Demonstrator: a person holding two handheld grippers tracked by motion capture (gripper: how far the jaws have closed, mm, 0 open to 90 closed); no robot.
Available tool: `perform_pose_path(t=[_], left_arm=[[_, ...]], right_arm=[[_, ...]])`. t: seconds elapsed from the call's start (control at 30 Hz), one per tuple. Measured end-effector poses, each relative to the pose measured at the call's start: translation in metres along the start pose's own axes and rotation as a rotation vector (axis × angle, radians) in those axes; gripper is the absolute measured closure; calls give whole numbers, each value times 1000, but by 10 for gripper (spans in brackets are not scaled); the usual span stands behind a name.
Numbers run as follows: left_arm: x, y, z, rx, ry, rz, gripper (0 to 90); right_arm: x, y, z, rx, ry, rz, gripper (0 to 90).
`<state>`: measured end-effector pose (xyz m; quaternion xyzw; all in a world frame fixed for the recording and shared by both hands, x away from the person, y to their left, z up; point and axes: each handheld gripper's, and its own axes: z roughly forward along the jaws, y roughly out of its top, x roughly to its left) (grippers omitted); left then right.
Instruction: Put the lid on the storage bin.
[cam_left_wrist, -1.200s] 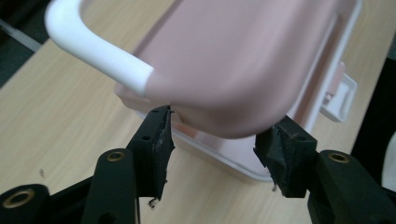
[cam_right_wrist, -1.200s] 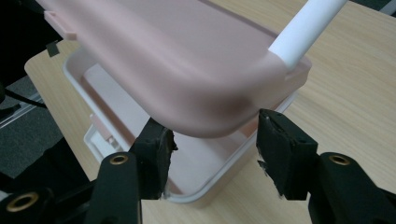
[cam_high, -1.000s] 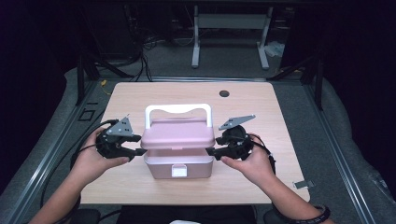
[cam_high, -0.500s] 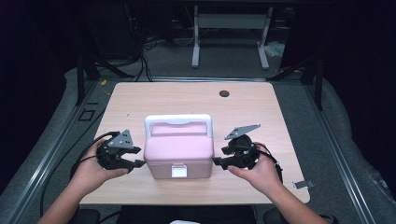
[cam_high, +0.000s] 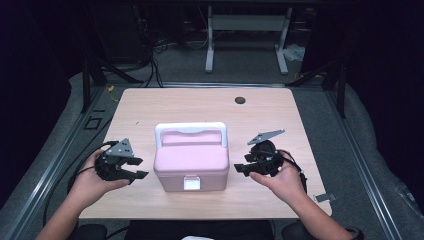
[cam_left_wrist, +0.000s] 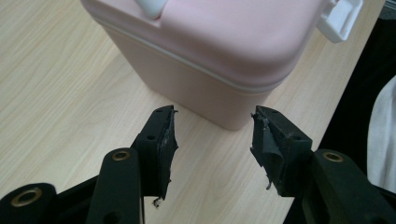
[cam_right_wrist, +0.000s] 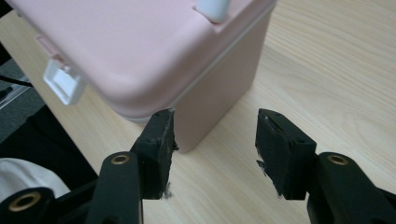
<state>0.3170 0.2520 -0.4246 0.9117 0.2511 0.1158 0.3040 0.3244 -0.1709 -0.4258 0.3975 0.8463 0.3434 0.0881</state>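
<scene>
- The pink box (cam_high: 191, 162) stands upright on the table (cam_high: 200, 105), near the table edge that is closest to the person.
- Its lid is shut, and the white handle (cam_high: 191, 129) lies flat along the far side of the lid.
- A small white latch (cam_high: 191, 183) sits on the front wall of the pink box, the wall that faces the person.
- The left gripper (cam_high: 134, 168) is just beside the left wall of the pink box, apart from it; its jaws are released and hold nothing.
- In the left gripper view, the lower corner of the pink box (cam_left_wrist: 219, 65) is seen just past the two pads, without touching them.
- The right gripper (cam_high: 240, 169) is just beside the right wall of the pink box; its jaws are also spread and empty.
- In the right gripper view, a corner of the pink box (cam_right_wrist: 154, 56) lies behind one pad (cam_right_wrist: 161, 149), and I cannot tell if they touch.
- A small dark round spot (cam_high: 240, 100) is on the table, well behind the pink box.
</scene>
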Motion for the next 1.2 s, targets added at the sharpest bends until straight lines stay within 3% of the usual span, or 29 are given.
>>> perform_pose_path(t=[0.23, 0.47, 0.6, 0.73, 1.0, 1.1, 1.17, 1.2], left_arm=[[12, -13, 6, -28, 2, -61, 500], [20, -27, 21, -45, 20, -138, 496], [22, -37, 32, -70, 44, -146, 493], [22, -47, 41, -99, 36, -174, 493], [17, -63, 59, -85, 35, -186, 471], [14, -67, 63, -84, 31, -184, 468], [14, -69, 65, -74, 28, -179, 468], [13, -71, 66, -66, 33, -183, 468]], right_arm=[[-13, -10, 7, 21, -79, -13, 469], [-25, -26, 20, -2, -104, 4, 473], [-28, -34, 27, -33, -110, 11, 474], [-30, -43, 33, -39, -113, 11, 479], [-37, -61, 38, -86, -116, 44, 480], [-38, -68, 44, -86, -169, 0, 476], [-38, -72, 48, -71, -174, -8, 464], [-39, -74, 50, -79, -147, -8, 461]])
